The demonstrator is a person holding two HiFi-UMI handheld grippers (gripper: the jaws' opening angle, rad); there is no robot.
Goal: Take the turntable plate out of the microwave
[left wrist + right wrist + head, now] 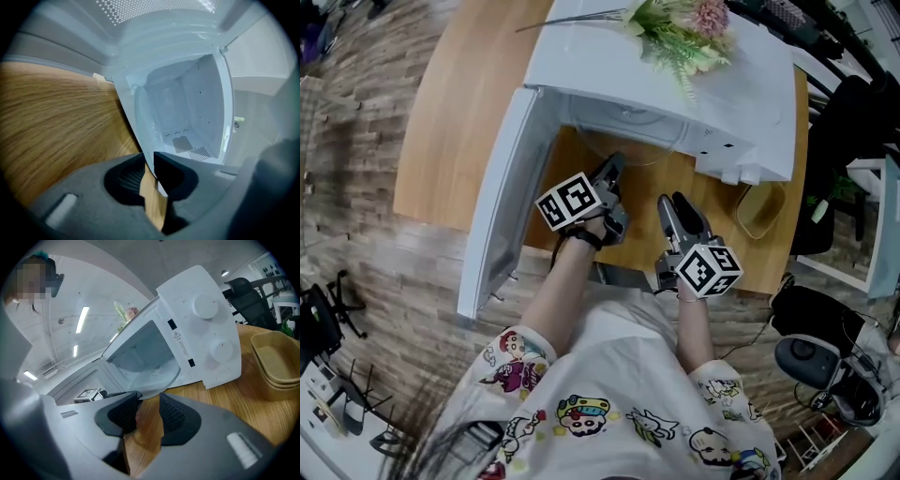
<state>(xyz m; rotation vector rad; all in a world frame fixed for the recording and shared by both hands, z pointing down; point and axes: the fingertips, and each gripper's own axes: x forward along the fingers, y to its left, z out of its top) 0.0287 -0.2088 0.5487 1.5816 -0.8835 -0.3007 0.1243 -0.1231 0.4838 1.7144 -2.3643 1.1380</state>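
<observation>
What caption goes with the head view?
Left gripper holds the plate at the open microwave; right gripper is open.

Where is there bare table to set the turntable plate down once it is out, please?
The wood of the table left of the open door is bare. In front of the microwave it is crowded: the left gripper, the right gripper, and stacked trays at the right.

- The microwave's (675,84) roof, at the head view's top, hides its inside and the plate's (633,155) back part.
- The plate is clear glass; between the left gripper's (148,161) close-set jaws its rim barely shows.
- The flowers (680,28) run off that view's top edge.
- The trays (276,357) run off the right gripper view's right edge.
</observation>
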